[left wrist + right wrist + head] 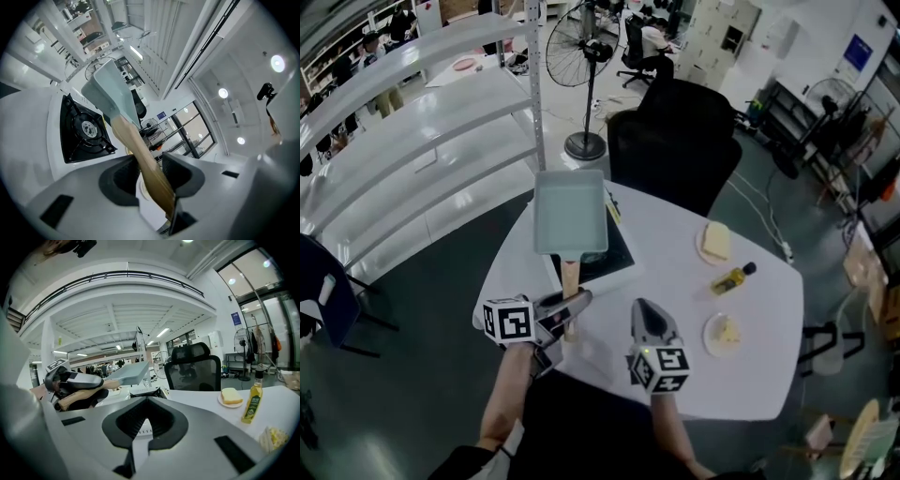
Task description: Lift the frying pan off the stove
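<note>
Here, the left hand-held gripper (577, 305) lies roughly level with its jaws partly closed, clamped on either side of the wooden handle (570, 279) of the frying pan (570, 211). In the left gripper view the handle (140, 159) runs slantwise between the two dark pads and both press against it. The pan, a pale rectangular one, reaches straight out ahead of this hand-held gripper and is up in the air, clear of the stove (619, 251). The right gripper view shows a gap between the pan's (129, 373) underside and the stove (147, 392) below it. The left gripper view shows the black burner grate (84, 129) bare, below and to the left of the pan (110, 93). Just to the right of the left hand-held gripper, the right hand-held gripper (643, 307) hangs over the white surface (750, 366), tilted a little downward toward the stove's near edge. Its jaws (146, 401) are brought together at the tips and hold nothing. Beside it to the right lies a small plate (724, 333) with a pale yellow bit of food. Further ahead and to its right stand a bottle (733, 277) of yellow oil and, beyond that, a plate with a slice of bread (715, 242). A black office chair (675, 141) stands past the surface's far edge, beyond the pan.
</note>
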Tool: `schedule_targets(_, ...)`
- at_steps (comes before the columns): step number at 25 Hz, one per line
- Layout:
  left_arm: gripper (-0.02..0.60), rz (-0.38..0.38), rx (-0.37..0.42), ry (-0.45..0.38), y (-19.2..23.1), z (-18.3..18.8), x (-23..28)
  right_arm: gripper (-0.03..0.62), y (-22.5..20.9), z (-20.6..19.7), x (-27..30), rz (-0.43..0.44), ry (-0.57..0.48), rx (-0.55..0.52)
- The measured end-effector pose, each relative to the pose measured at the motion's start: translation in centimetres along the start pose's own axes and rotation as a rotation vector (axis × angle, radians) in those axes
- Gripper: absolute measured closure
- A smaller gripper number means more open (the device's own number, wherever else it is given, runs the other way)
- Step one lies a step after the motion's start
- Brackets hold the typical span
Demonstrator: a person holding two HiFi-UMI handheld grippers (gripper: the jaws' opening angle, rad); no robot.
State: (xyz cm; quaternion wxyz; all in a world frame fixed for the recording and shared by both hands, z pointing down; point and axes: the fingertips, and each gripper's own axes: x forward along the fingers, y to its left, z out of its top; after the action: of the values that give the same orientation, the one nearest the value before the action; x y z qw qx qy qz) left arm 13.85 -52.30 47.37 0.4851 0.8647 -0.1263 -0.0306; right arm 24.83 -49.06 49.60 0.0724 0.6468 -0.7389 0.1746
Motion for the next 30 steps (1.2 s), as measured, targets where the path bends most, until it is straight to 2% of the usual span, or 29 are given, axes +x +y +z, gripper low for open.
schedule_targets(15,0.433,0.057,-0.029,-0.088,1.0,0.1,-4.4,0.588,2.3,0.3,1.7,0.063,0.004,-0.013)
schedule_targets(30,0.432,0.163,-0.029,-0.223,2.1,1.2,-11.0,0.588,7.9,0.9,4.6,0.212,0.024,-0.067)
